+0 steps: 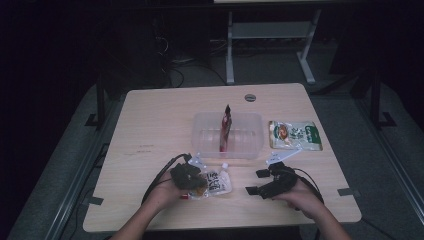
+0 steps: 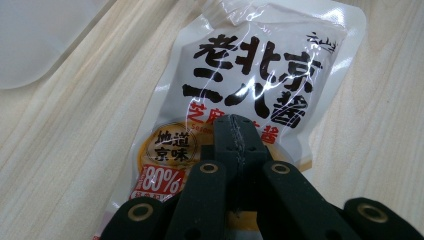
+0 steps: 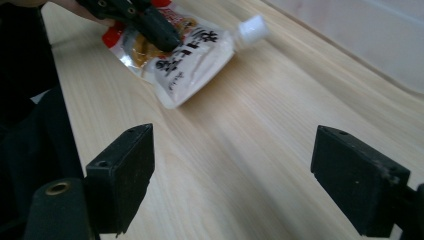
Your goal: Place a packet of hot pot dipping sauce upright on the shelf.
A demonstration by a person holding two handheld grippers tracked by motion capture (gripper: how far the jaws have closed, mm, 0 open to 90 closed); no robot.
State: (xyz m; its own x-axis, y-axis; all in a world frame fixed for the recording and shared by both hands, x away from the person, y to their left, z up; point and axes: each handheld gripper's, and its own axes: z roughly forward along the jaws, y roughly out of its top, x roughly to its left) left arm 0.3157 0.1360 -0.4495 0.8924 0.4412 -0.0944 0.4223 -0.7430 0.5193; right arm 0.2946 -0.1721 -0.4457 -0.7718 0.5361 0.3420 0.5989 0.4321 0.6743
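A white sauce pouch [image 2: 260, 65] with black characters and a white cap [image 3: 252, 26] lies on the wooden table [image 1: 150, 130], near its front edge. My left gripper [image 2: 235, 135] is shut on the middle of the pouch's face, jaws pressed together; it also appears in the high view [image 1: 189, 176] and the right gripper view [image 3: 160, 32]. My right gripper [image 1: 255, 182] rests low over the table to the pouch's right, open, with bare wood between its jaws [image 3: 250, 170].
A clear plastic container [image 1: 200, 120] stands mid-table behind the pouch, with a red packet [image 1: 225, 127] upright in it. A green and white packet [image 1: 294, 135] lies flat to its right. A grey round cap [image 1: 250, 97] sits in the far edge.
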